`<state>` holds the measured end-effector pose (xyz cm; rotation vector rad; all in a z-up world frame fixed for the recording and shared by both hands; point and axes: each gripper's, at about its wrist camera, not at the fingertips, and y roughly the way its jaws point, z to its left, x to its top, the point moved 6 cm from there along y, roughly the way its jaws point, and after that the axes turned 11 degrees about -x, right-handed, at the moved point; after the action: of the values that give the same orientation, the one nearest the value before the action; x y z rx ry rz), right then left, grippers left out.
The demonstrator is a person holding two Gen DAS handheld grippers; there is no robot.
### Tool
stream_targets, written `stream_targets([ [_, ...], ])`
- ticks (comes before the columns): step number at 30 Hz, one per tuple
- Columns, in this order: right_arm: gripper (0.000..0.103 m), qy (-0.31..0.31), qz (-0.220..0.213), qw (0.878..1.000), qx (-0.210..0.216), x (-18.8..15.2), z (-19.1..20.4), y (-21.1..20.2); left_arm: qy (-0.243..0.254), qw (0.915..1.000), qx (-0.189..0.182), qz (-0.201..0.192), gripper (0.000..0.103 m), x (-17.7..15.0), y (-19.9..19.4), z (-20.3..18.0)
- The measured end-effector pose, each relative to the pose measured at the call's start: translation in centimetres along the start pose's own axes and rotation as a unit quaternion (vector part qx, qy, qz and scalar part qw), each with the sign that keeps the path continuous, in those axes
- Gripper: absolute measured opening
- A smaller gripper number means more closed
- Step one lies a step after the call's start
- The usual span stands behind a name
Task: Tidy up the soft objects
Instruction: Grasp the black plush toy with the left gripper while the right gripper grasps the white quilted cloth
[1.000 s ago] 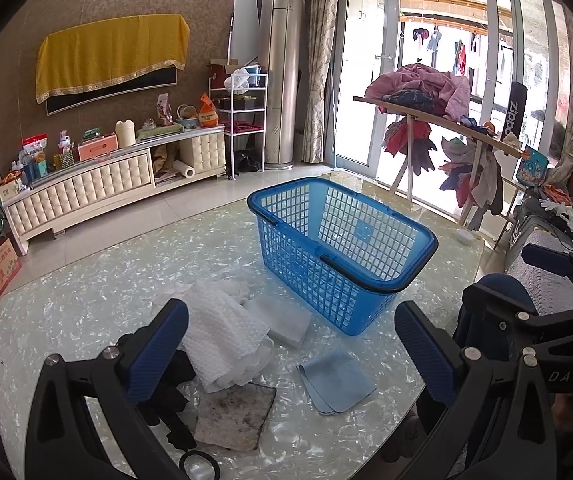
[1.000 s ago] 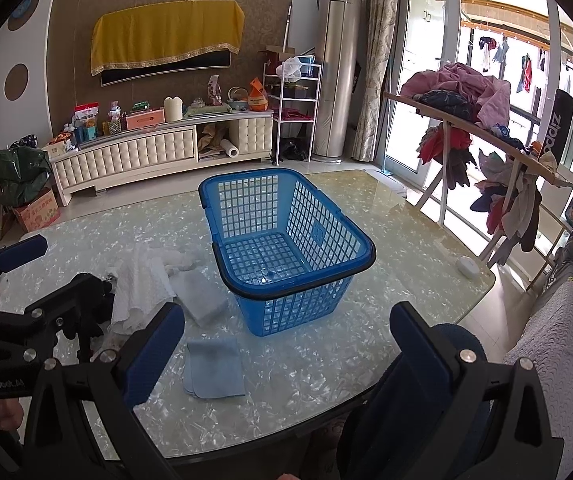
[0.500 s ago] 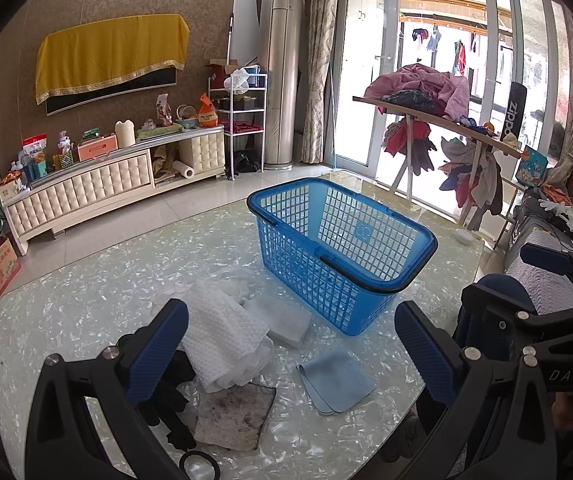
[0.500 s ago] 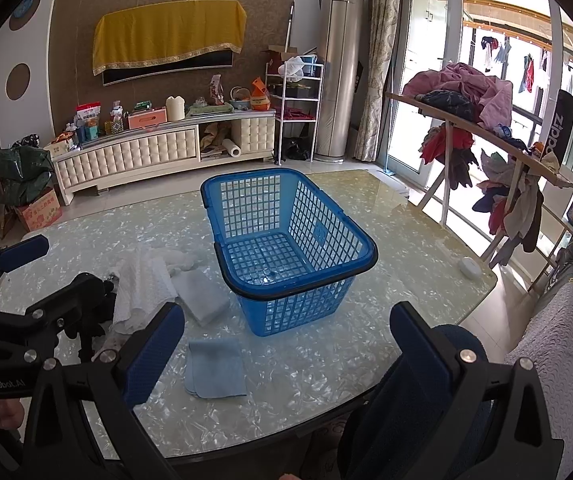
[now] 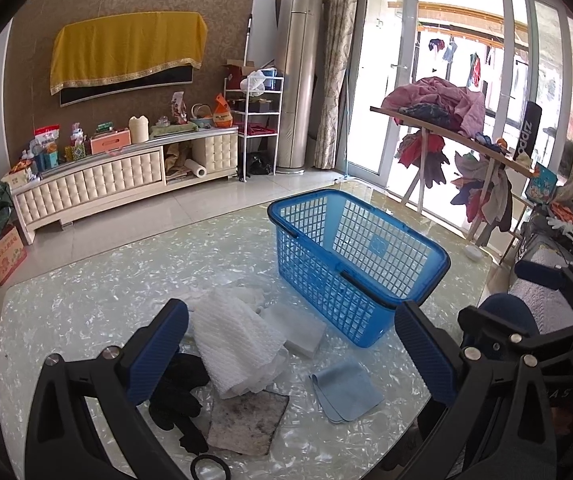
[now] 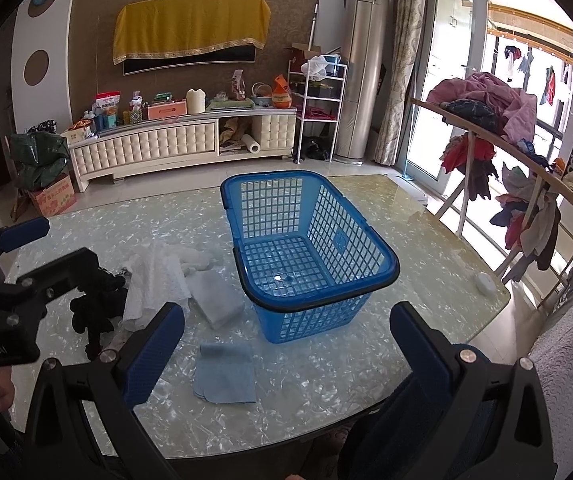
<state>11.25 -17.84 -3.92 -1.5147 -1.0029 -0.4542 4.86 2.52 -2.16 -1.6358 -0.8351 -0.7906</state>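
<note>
Left wrist view: left gripper [image 5: 292, 340] fingers spread apart, empty; white waffle-textured cloth [image 5: 236, 346] lies between them on the bench [image 5: 86, 304], beside the blue plastic mesh basket [image 5: 356, 264].

Right wrist view: right gripper [image 6: 286, 346] fingers apart, empty; folded light-blue cloth [image 6: 226, 372] lies between them, just before the basket [image 6: 306, 240].

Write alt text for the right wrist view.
An empty blue plastic lattice basket stands on a pearly glass table, with white cloths, a folded light-blue cloth and black gloves beside it. The open right gripper frames the foreground.

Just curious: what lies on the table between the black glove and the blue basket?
The white textured towel and a folded white cloth, seen in the right wrist view.
</note>
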Motion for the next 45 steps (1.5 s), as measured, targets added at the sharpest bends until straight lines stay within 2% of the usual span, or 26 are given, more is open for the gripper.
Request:
stream_targets([
  [11,0.103,-0.036,0.025,0.998,0.044,0.8,2.1,1.7,-0.027,0.9993,0.009,0.022,0.103,0.1,0.0,3.3],
  [16,0.103,-0.056,0.046,0.993,0.088,1.2,4.0,2.8,-0.051,0.9961,0.012,0.071,0.103,-1.3,1.0,5.3],
  [22,0.103,-0.09,0.078,0.986,0.115,0.9,6.9,4.3,-0.068,0.9911,0.033,0.109,0.103,-3.0,1.2,7.8],
  [25,0.103,-0.105,0.096,0.982,0.126,0.3,8.2,5.0,-0.075,0.9865,0.049,0.137,0.103,-4.5,1.5,9.4],
  [33,0.103,-0.132,0.124,0.973,0.144,0.3,10.9,7.0,-0.122,0.9725,0.061,0.189,0.103,-8.2,2.4,13.4],
  [37,0.103,-0.152,0.136,0.968,0.149,0.4,12.7,8.2,-0.142,0.9659,0.055,0.209,0.103,-9.8,3.5,14.9],
  [40,0.103,-0.164,0.14,0.964,0.153,0.5,14.0,9.0,-0.159,0.958,0.058,0.232,0.103,-11.0,4.7,16.4],
  [45,0.103,-0.177,0.163,0.957,0.16,0.6,15.6,11.1,-0.195,0.9521,0.057,0.229,0.103,-11.3,5.8,18.3],
])
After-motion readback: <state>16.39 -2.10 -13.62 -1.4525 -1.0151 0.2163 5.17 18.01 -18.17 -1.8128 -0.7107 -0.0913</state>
